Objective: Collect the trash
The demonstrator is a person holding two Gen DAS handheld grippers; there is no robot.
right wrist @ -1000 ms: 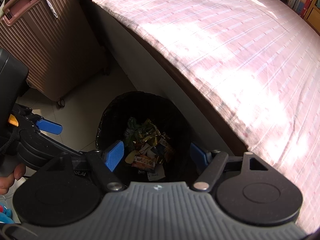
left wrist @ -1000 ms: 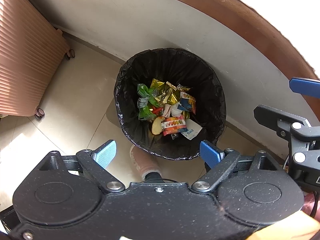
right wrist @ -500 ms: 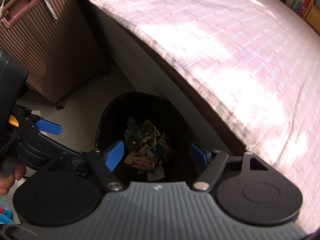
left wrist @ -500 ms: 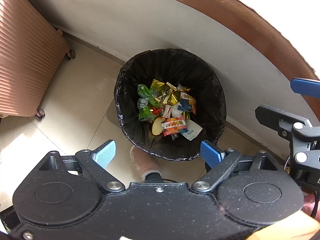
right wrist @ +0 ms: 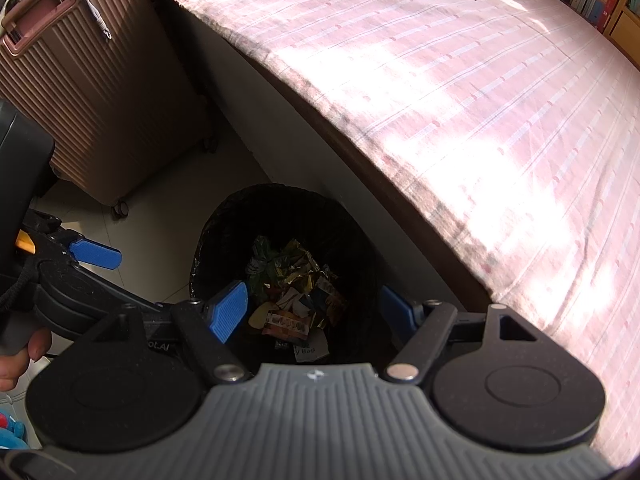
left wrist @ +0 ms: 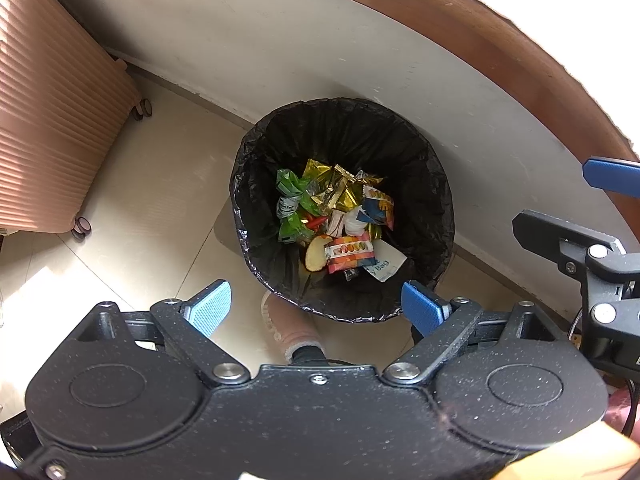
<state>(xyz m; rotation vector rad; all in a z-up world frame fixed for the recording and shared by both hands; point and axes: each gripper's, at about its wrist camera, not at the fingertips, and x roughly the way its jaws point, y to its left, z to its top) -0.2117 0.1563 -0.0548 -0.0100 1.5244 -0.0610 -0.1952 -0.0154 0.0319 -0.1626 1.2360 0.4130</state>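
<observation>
Both the left gripper (left wrist: 316,308) and the right gripper (right wrist: 314,312) hang wide and empty above the black-lined bin (left wrist: 432,184), whose heap of wrappers (left wrist: 340,216) lies below, between their blue fingertips

Sharp fisheye frames, curved edges, sunlight glare on bedsheet (right wrist: 460,92), shadowed bin (right wrist: 280,240) interior

Trash bin (left wrist: 344,208) is sitting on the floor (left wrist: 160,200) against the bed's side panel (left wrist: 280,52). Wrappers (left wrist: 340,216) are lying in the bin's bottom. Suitcase (left wrist: 52,120) is standing left of the bin, apart from it. Bed (right wrist: 460,92) is running along the bin's right in the right wrist view.
</observation>
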